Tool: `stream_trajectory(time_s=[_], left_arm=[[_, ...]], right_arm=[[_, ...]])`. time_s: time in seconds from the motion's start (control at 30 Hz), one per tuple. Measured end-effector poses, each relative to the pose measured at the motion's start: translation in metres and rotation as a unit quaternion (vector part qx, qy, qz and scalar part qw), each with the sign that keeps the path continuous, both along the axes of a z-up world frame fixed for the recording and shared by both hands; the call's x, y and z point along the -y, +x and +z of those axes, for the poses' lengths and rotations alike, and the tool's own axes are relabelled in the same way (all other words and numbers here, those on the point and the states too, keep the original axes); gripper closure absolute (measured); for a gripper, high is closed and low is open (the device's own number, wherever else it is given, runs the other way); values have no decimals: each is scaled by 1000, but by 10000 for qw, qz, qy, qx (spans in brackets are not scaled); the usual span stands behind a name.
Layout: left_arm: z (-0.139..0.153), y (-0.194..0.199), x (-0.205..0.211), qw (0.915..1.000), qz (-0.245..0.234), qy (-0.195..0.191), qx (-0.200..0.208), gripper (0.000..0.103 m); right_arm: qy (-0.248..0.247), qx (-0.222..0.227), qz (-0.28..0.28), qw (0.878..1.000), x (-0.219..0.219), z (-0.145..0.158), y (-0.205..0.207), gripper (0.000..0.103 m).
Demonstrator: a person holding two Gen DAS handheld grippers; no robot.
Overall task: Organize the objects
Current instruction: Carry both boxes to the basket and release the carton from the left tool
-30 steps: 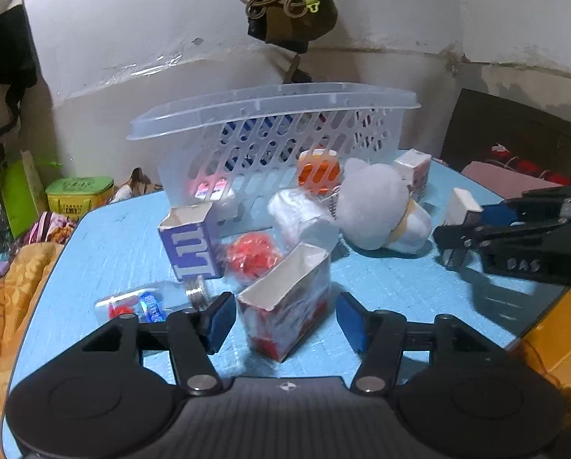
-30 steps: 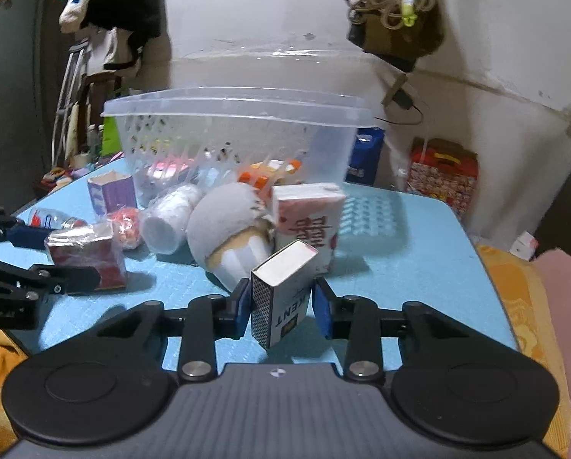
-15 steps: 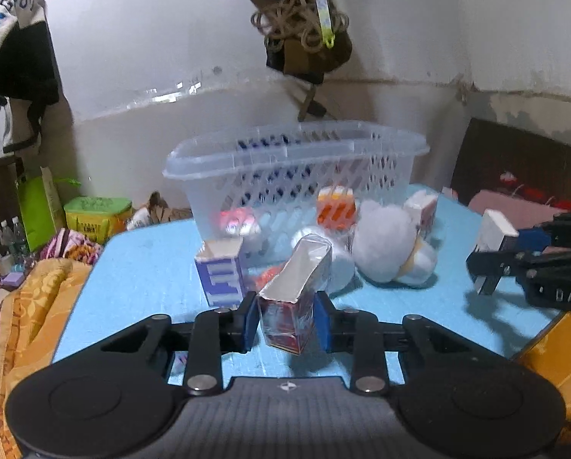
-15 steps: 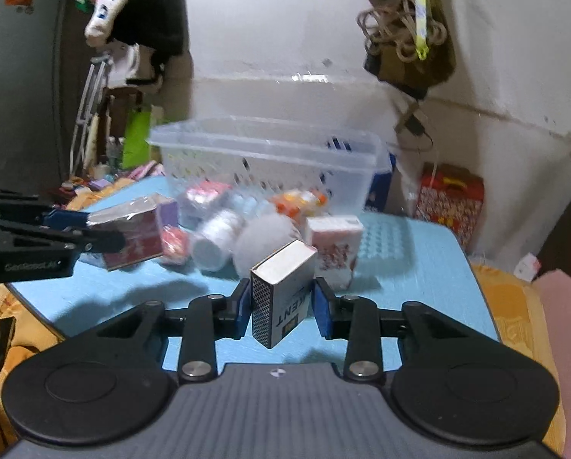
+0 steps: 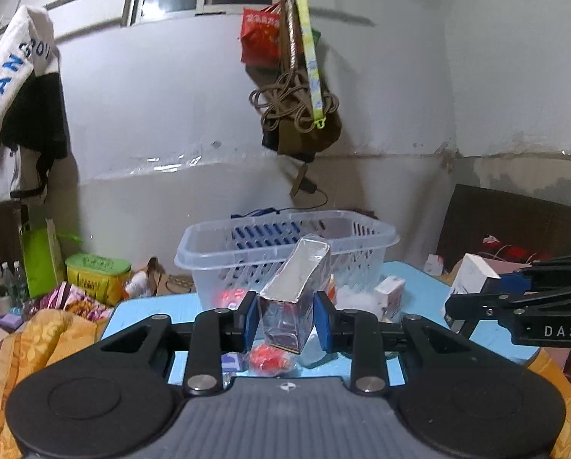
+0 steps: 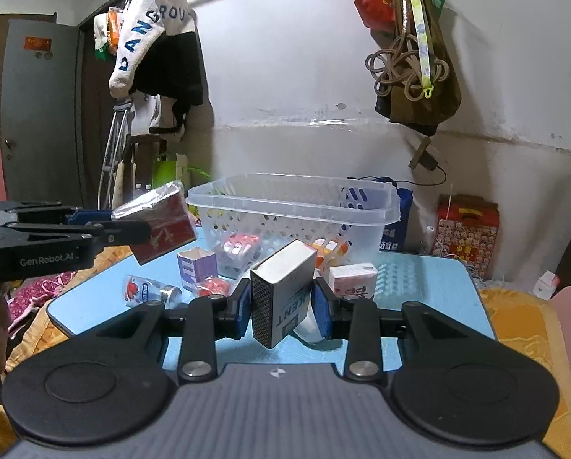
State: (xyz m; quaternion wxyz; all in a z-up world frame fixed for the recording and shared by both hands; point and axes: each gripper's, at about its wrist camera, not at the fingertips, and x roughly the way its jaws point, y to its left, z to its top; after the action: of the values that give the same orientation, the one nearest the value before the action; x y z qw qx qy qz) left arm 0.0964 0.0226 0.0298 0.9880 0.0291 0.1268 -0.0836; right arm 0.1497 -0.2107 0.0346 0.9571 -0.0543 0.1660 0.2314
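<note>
Both jaws are clamped, left gripper (image 5: 284, 319) on a red carton (image 5: 295, 292), right gripper (image 6: 280, 311) on a matchbox (image 6: 281, 290), lifted short of the basket (image 6: 293, 206), likely needing carrying over its rim before release.

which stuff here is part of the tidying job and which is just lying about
Job: red carton in left gripper, Kent box in right gripper, basket, purple carton.
Lying about: hanging rope, green tin, jacket.

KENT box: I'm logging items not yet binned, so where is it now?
The KENT box is held off the blue table in the right gripper, just short of the clear basket.
</note>
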Motion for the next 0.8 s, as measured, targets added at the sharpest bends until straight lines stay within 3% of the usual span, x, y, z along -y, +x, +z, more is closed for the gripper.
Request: stream_trajectory(time_s=[0.4, 0.5, 0.63, 0.8], left_arm=[[1, 1, -3, 9997, -159, -169, 68, 68], [6, 6, -9, 9989, -227, -400, 93, 68], [16, 24, -20, 9962, -279, -827, 43, 68], [50, 69, -27, 9920, -183, -1228, 242, 68]], right_arm=[[281, -169, -5, 9995, 14, -1, 7, 66], [320, -141, 73, 9994, 11, 5, 16, 66], [759, -122, 207, 9968, 15, 26, 39, 66], [681, 66, -117, 9976, -2, 58, 96, 66]])
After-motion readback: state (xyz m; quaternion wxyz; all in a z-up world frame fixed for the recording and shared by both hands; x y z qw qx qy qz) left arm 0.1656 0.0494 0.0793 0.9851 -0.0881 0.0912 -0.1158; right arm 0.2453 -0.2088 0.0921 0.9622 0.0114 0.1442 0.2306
